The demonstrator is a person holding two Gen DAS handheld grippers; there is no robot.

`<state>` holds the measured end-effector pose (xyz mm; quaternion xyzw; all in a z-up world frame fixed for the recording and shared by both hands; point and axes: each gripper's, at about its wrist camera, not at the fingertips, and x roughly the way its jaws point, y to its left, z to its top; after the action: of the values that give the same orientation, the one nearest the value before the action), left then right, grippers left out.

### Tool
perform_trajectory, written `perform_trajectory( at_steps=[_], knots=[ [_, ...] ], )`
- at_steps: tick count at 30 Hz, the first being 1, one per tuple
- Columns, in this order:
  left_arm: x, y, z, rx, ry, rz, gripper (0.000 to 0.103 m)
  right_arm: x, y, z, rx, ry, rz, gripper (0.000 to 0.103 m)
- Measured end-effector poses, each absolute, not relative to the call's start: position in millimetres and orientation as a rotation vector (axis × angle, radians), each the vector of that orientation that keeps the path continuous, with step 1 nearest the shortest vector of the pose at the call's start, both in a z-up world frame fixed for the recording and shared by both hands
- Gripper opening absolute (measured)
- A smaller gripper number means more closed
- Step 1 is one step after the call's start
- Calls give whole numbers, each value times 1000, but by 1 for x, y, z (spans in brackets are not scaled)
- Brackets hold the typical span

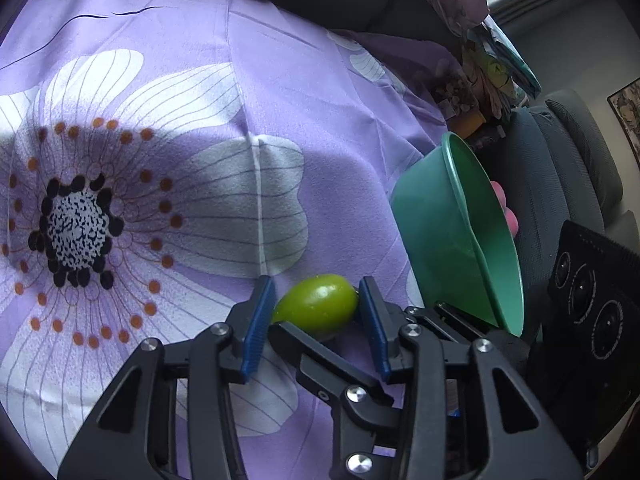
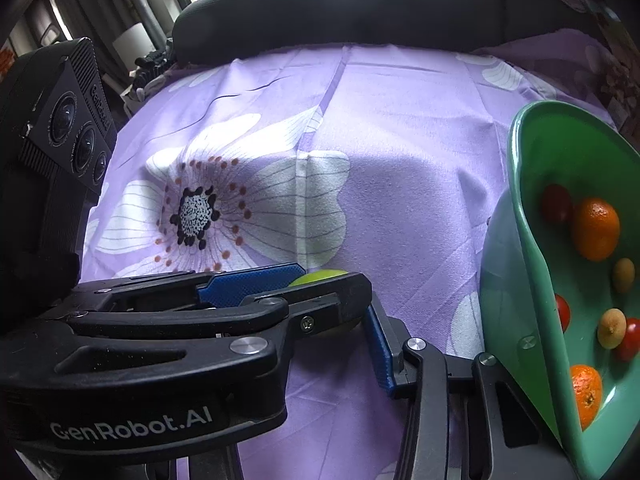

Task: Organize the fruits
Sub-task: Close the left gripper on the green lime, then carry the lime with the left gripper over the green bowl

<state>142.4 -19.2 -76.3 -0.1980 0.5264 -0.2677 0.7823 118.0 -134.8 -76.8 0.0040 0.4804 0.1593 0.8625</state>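
A green oval fruit (image 1: 316, 310) lies on the purple flowered cloth (image 1: 168, 92). My left gripper (image 1: 317, 292) is shut on it, one blue pad against each end. In the right wrist view only the fruit's top (image 2: 320, 275) shows, behind the left gripper's fingers (image 2: 256, 284). My right gripper (image 2: 320, 308) crosses the left one from the right. Its right pad (image 2: 380, 348) is bare and its left finger is hidden. It stands open with no fruit in it. The green bowl (image 2: 532, 216) beside it holds oranges (image 2: 596, 228), red tomatoes (image 2: 556, 202) and small yellowish fruits (image 2: 611, 328).
The bowl's wall (image 1: 436, 224) rises just right of both grippers. A black padded edge (image 2: 340, 12) bounds the far side of the cloth. A grey chair (image 1: 568, 184) and a heap of cloth and clutter (image 1: 480, 68) stand at the right.
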Motion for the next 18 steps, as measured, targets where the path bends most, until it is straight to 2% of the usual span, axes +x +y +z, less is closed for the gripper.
perform_trajectory(
  at_steps=[18],
  knots=[
    [96,-23,-53,-393,1084,-603,43,75,-141,-58,56,941,351,44]
  ],
)
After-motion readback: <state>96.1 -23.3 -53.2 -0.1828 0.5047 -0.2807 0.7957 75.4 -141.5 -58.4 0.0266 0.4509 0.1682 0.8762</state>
